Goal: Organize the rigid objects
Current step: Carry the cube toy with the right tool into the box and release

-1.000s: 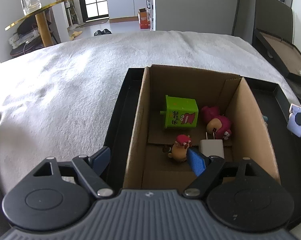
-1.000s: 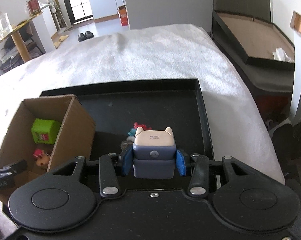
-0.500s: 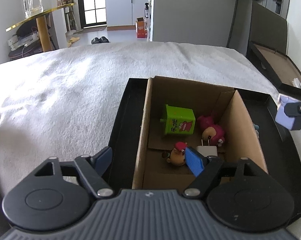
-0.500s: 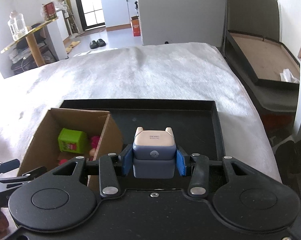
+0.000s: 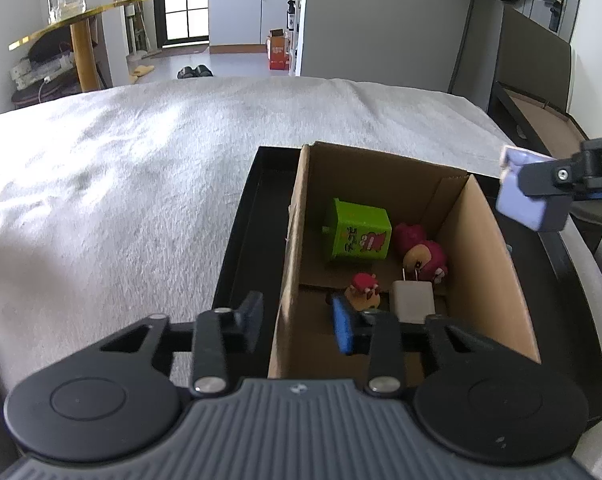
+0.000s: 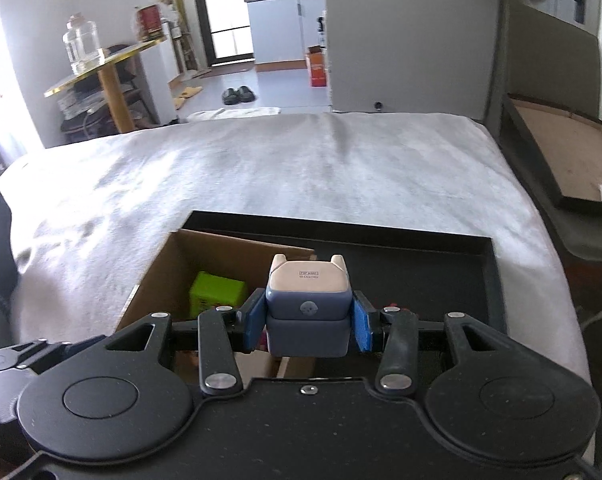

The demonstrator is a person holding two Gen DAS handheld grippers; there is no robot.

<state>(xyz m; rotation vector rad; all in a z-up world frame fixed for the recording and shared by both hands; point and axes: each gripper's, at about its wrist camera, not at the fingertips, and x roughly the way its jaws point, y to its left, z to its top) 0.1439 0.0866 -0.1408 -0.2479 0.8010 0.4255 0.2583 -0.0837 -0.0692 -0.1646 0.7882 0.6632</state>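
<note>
A brown cardboard box (image 5: 489, 264) stands in a black tray (image 5: 241, 248) on the white-covered bed. Inside it lie a green cube (image 5: 357, 236), a pink plush figure (image 5: 425, 256), a small red-capped figure (image 5: 365, 292) and a white charger (image 5: 413, 300). My left gripper (image 5: 297, 320) straddles the box's left wall, one finger outside and the blue pad inside. Its jaws are closing, with a gap showing on both sides of the wall. My right gripper (image 6: 307, 322) is shut on a blue and cream toy cube (image 6: 308, 300), held above the box's right wall (image 6: 229, 248).
The tray's right half (image 6: 421, 264) lies open beside the box. A flat dark case (image 6: 561, 160) stands off the bed's right edge. Beyond the bed are a gold-topped side table (image 6: 101, 64) with a glass jar, and a kitchen doorway.
My left gripper's jaws have narrowed around the box's left wall. My right gripper has carried the toy cube up and leftwards, from over the tray to over the box's right wall.
</note>
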